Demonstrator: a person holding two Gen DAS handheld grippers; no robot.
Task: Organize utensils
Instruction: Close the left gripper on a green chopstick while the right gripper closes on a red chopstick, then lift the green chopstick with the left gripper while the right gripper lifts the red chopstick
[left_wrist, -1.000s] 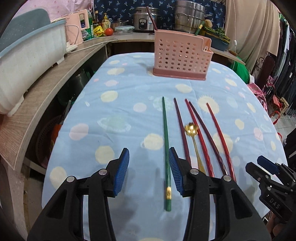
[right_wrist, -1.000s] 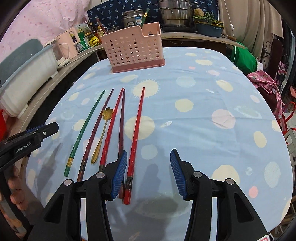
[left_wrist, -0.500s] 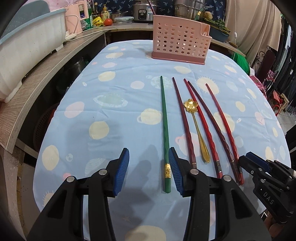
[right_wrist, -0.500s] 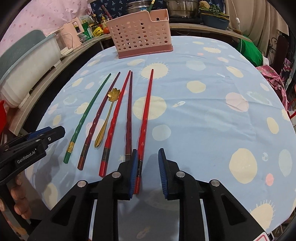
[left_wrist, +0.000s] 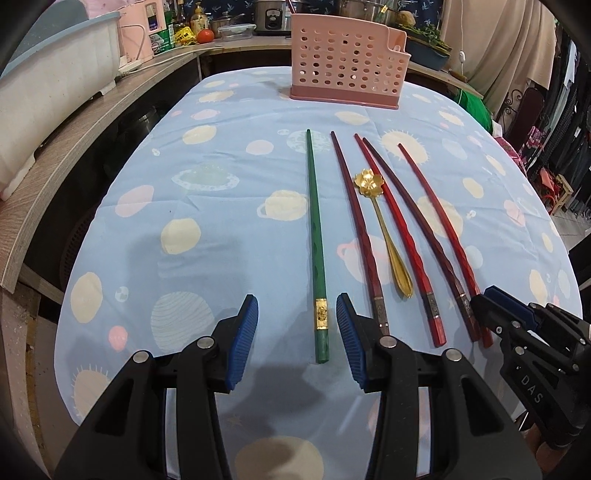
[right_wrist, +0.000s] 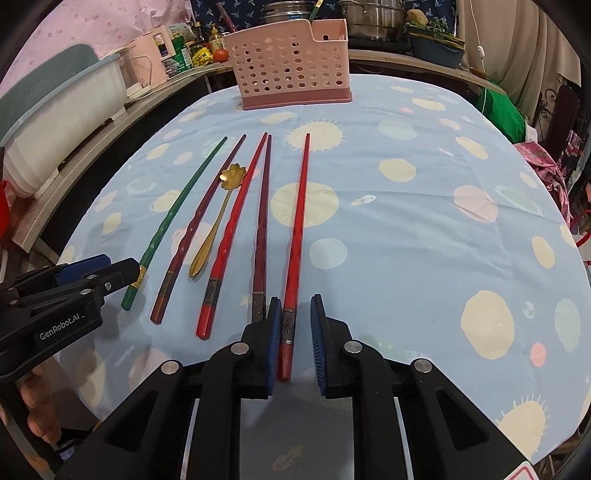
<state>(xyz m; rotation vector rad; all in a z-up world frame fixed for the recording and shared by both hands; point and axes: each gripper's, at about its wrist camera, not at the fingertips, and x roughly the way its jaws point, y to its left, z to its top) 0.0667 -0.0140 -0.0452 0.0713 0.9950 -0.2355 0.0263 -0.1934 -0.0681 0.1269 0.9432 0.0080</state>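
Several chopsticks and a gold flower spoon lie side by side on the blue tablecloth. A pink perforated utensil basket stands at the far end. My left gripper is open, its pads either side of the green chopstick's near end. My right gripper is open but narrowed, its jaws straddling the handle end of the rightmost red chopstick. The left pad touches it; the right pad stands apart. The chopstick lies flat on the cloth. The spoon also shows in the right wrist view.
A wooden counter with a white tub runs along the left. Pots, bottles and a tomato stand behind the basket. Green and pink cloth hangs off the table's right side.
Both grippers have moved back toward the near ends of the chopsticks. My right gripper narrowed around the rightmost red chopstick. The left stayed wide open.
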